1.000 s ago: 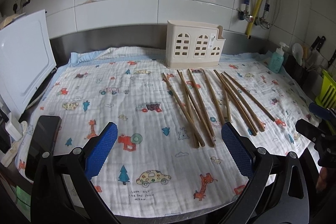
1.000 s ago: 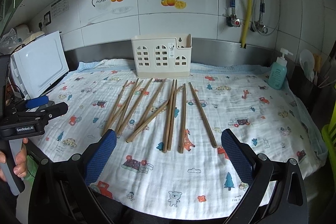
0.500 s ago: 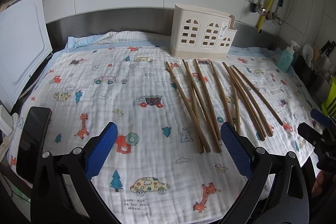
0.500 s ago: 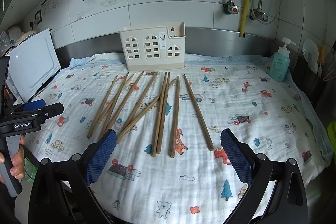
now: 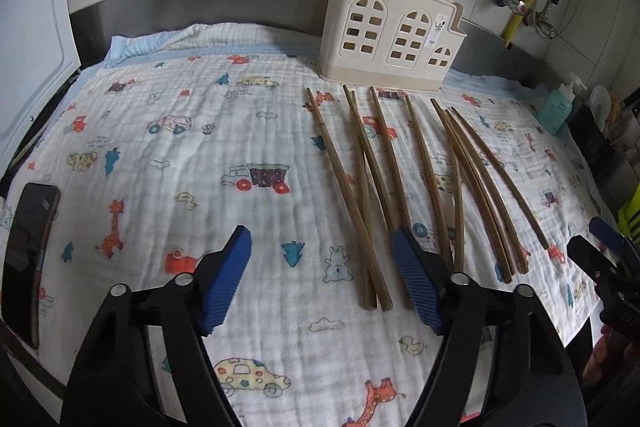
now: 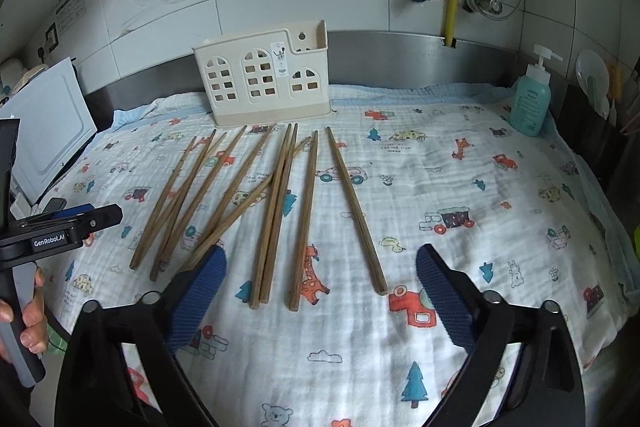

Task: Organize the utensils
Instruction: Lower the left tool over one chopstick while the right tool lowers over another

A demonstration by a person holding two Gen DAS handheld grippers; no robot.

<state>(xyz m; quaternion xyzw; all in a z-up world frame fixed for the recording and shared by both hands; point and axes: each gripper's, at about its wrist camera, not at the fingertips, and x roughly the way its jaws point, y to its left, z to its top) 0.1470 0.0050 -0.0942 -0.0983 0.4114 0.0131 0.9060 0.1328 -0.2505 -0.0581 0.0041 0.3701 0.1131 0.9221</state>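
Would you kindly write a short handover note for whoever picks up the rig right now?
Left hand-held gripper: open, empty, low over the cloth by the near ends of the chopsticks.
Right hand-held gripper: open, empty, at the near ends too.
Chopsticks: all loose on the cloth, some crossing, in front of the cream holder.
Done: nothing visible in the holder.
Left: pick up the chopsticks and stand them in the holder.

Both open grippers, left gripper and right gripper, advanced toward 12 o'clock over the chopsticks.
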